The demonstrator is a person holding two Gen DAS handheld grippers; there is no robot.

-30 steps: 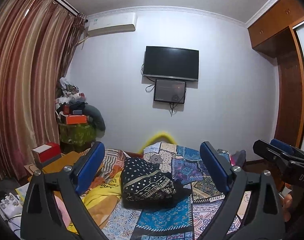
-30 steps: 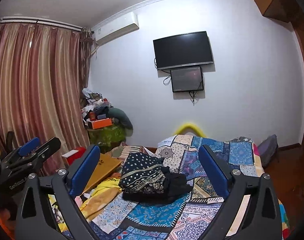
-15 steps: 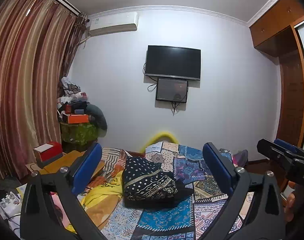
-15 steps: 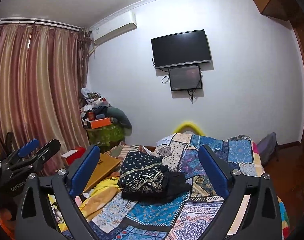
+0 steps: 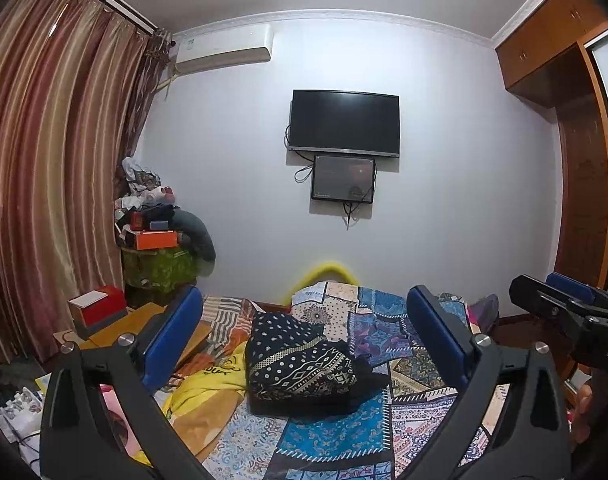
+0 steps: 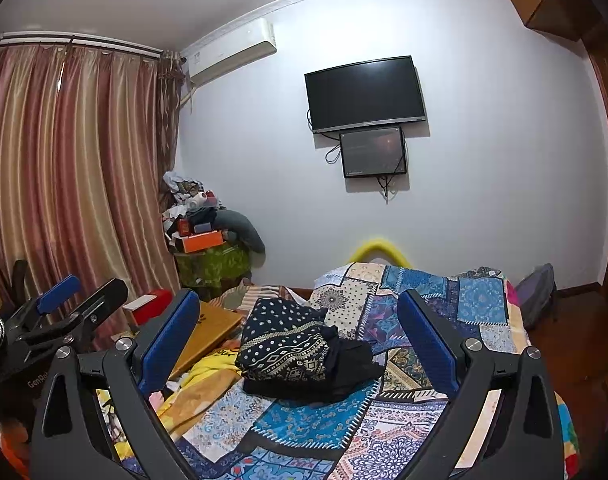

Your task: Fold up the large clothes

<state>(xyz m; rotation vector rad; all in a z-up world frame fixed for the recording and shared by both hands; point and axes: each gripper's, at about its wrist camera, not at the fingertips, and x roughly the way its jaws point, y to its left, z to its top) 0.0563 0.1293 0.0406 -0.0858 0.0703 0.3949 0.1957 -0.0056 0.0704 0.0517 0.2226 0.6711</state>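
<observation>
A dark navy garment with white dots and patterned bands [image 5: 299, 360] lies folded in a compact pile on the patchwork bedspread [image 5: 336, 436]; it also shows in the right wrist view [image 6: 295, 352]. My left gripper [image 5: 304, 336] is open and empty, held above the near end of the bed, well back from the pile. My right gripper [image 6: 299, 340] is open and empty too, at a similar distance. Each gripper shows at the edge of the other's view: the right one [image 5: 568, 312] and the left one [image 6: 63, 312].
A yellow cloth [image 5: 207, 384] lies left of the pile. A wooden board [image 6: 207, 332] and a red box [image 5: 99, 308] sit at the bed's left. A cluttered stand [image 5: 155, 248], curtains [image 5: 51, 184], a wall TV [image 5: 344, 124] and a wardrobe [image 5: 584, 184] surround the bed.
Both grippers have drifted slightly, shifting the view a little; the folded garment has not moved. Both stay open.
</observation>
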